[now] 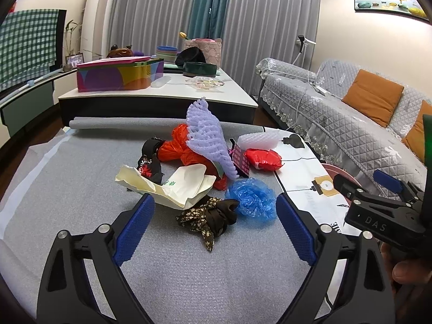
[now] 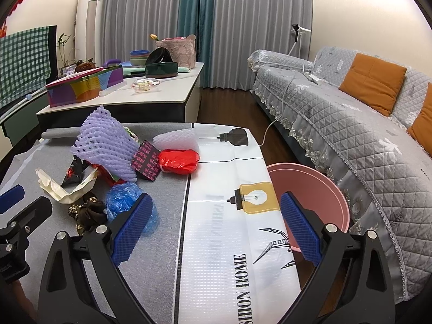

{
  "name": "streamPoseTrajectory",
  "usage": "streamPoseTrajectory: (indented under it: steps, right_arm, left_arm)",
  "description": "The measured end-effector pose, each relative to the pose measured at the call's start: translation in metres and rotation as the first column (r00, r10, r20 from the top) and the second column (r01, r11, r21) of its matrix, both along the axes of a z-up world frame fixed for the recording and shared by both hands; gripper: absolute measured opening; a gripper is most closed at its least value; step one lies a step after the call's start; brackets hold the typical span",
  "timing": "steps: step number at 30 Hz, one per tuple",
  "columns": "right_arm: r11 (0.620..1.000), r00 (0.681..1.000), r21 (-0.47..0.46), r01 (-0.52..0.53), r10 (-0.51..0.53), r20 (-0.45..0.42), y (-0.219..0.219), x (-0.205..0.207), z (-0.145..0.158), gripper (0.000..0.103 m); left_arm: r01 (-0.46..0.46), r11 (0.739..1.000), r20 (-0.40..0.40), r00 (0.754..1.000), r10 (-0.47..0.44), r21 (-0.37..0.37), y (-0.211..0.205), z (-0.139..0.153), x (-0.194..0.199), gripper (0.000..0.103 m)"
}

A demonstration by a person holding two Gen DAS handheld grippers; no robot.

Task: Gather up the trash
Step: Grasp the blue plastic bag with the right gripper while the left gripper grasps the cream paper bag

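Hovering low over the table's near edge, left gripper (image 1: 214, 213) has its blue pads spread wide, nothing between them. Right gripper (image 2: 216, 216) likewise gaping, empty, held over the white printed cloth (image 2: 229, 178) on the table's right side.

Trash pile sits mid-table on the grey mat (image 1: 81, 189), toward the far edge. Brown floral fabric scrap (image 1: 209, 216) lies nearest, just ahead of the left gripper's fingers. Crumpled blue plastic (image 1: 251, 197) just beside it on the right. Cream paper wrapper (image 1: 172, 186) touches the fabric scrap from behind-left. Orange-red plastic bag (image 1: 175, 148) behind that, purple foam net (image 1: 208, 137) leaning tilted on top of it. Black printed wrapper (image 1: 149, 162) at the pile's left. Second red bag (image 1: 263, 159) at the mat's right edge, white foam net (image 1: 260, 140) just behind it, dark pink-patterned packet (image 2: 147, 160) touching the red bag's left.

Pink basin (image 2: 310, 189) sits off the table's right edge, beside the sofa (image 2: 351, 135).
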State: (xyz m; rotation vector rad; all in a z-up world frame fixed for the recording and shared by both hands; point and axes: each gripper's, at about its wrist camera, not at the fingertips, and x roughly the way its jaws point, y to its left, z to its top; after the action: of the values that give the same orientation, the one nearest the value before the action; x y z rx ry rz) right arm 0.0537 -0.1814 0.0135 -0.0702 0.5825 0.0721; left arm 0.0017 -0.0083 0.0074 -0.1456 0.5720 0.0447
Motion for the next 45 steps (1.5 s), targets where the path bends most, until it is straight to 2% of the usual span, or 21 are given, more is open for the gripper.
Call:
streamPoseTrajectory:
  steps: [8, 14, 16, 21, 23, 25, 29, 31, 34, 36, 37, 39, 42, 45]
  right_arm:
    - [0.998, 0.998, 0.055, -0.035, 0.037, -0.041, 0.010, 0.018, -0.010, 0.085]
    - [0.989, 0.993, 0.124, -0.083, 0.093, -0.075, 0.023, 0.038, -0.022, 0.084]
    - [0.985, 0.990, 0.138, -0.101, 0.114, -0.086, 0.029, 0.045, -0.026, 0.084]
    - [0.974, 0.975, 0.167, -0.154, 0.177, -0.134, 0.047, 0.062, -0.042, 0.084]
    - [0.969, 0.965, 0.171, -0.181, 0.208, -0.157, 0.055, 0.068, -0.049, 0.084]
    - [0.965, 0.957, 0.174, -0.194, 0.225, -0.181, 0.059, 0.073, -0.056, 0.084]
    - [0.958, 0.939, 0.194, -0.212, 0.255, -0.231, 0.066, 0.083, -0.070, 0.082]
    - [0.956, 0.932, 0.195, -0.217, 0.263, -0.248, 0.067, 0.086, -0.074, 0.077]
    - [0.948, 0.921, 0.214, -0.234, 0.287, -0.263, 0.068, 0.088, -0.078, 0.063]
    - [0.944, 0.917, 0.216, -0.251, 0.303, -0.260, 0.069, 0.087, -0.077, 0.049]
    - [0.941, 0.914, 0.215, -0.262, 0.314, -0.256, 0.070, 0.087, -0.077, 0.045]
    - [0.935, 0.909, 0.212, -0.286, 0.335, -0.249, 0.073, 0.084, -0.075, 0.029]
    - [0.932, 0.908, 0.200, -0.302, 0.345, -0.239, 0.073, 0.081, -0.072, 0.011]
    - [0.933, 0.913, 0.197, -0.300, 0.341, -0.224, 0.069, 0.078, -0.067, 0.007]
  left_arm:
    - [-0.032, 0.999, -0.016, 0.999, 0.032, 0.022, 0.016, -0.006, 0.006, 0.067]
    - [-0.092, 0.993, -0.024, 0.995, 0.094, 0.071, 0.032, -0.011, 0.015, 0.066]
    - [-0.111, 0.991, -0.057, 0.992, 0.115, 0.076, 0.040, -0.014, 0.019, 0.065]
    - [-0.145, 0.989, -0.098, 0.985, 0.144, 0.005, 0.056, -0.027, 0.033, 0.062]
    - [-0.151, 0.989, -0.110, 0.983, 0.150, 0.005, 0.060, -0.032, 0.038, 0.060]
    - [-0.156, 0.988, -0.146, 0.977, 0.154, -0.005, 0.061, -0.038, 0.044, 0.056]
    - [-0.163, 0.986, -0.164, 0.974, 0.156, -0.029, 0.066, -0.042, 0.050, 0.046]
    - [-0.159, 0.986, -0.174, 0.973, 0.150, -0.039, 0.065, -0.043, 0.053, 0.042]
    - [-0.155, 0.987, -0.170, 0.975, 0.144, -0.048, 0.064, -0.045, 0.058, 0.032]
    - [-0.161, 0.986, -0.174, 0.973, 0.152, -0.040, 0.063, -0.045, 0.060, 0.028]
    - [-0.164, 0.985, -0.173, 0.973, 0.155, -0.043, 0.064, -0.045, 0.060, 0.028]
    - [-0.171, 0.984, -0.171, 0.972, 0.160, -0.048, 0.066, -0.044, 0.061, 0.026]
    - [-0.186, 0.981, -0.170, 0.970, 0.176, -0.045, 0.067, -0.042, 0.060, 0.020]
    - [-0.186, 0.982, -0.156, 0.972, 0.178, -0.036, 0.064, -0.036, 0.057, 0.017]
